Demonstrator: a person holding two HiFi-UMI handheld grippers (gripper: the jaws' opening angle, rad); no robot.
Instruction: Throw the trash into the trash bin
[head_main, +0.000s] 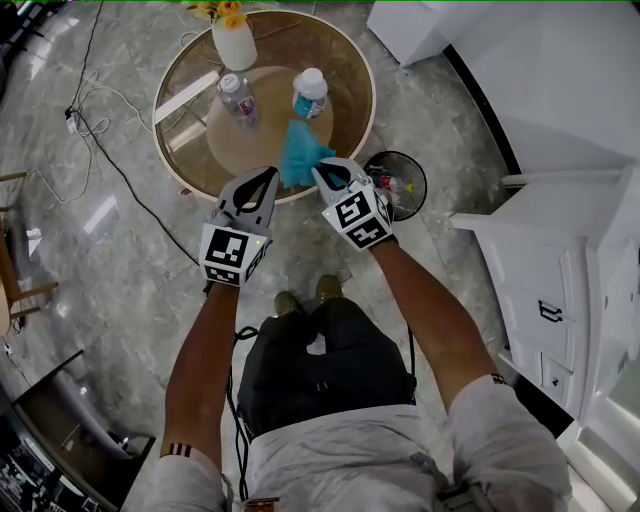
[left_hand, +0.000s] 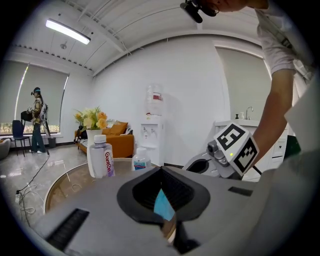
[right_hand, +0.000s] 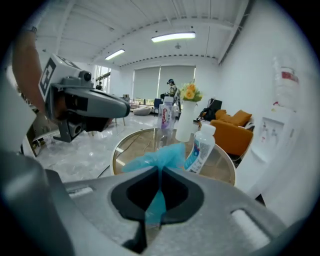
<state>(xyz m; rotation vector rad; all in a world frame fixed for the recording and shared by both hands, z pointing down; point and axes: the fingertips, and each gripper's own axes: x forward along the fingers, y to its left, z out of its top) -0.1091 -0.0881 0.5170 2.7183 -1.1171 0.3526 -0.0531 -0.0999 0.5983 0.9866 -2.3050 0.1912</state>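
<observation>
Forearms stretched ahead of us, we carry a marker-cubed gripper in each hand. Our right gripper (head_main: 322, 172) is clamped tight on the trash, a crumpled piece of thin teal plastic film (head_main: 300, 150). Its own view shows the pads meeting on a gathered neck of the film, with the loose bulk fanning out beyond the tips and a tail hanging in the hollow behind them. Our left gripper (head_main: 271, 176), just beside it, has its tips together. A pale blue sliver shows in the hollow between its jaws, and we cannot tell whether it is nipped there or only seen through the gap. The film hangs over the near edge of the round glass-topped table (head_main: 371, 110). We judge it almost weightless, soft and not fragile, but slick. The bunched neck, where the layers stack thick, is the right place to hold, and the present grip looks sound. On release it may cling to a pad or drift, so opening low over the bin's mouth seems wise. The black wire-mesh trash bin (head_main: 421, 180) stands on the grey marble floor (head_main: 120, 260) just right of the table, with some litter already in it. Farther across the table stand a clear plastic water bottle with a purple label (head_main: 238, 98), a smaller white-capped bottle with a blue label (head_main: 309, 93) and, at the far rim, a white vase of yellow flowers (head_main: 234, 40).
</observation>
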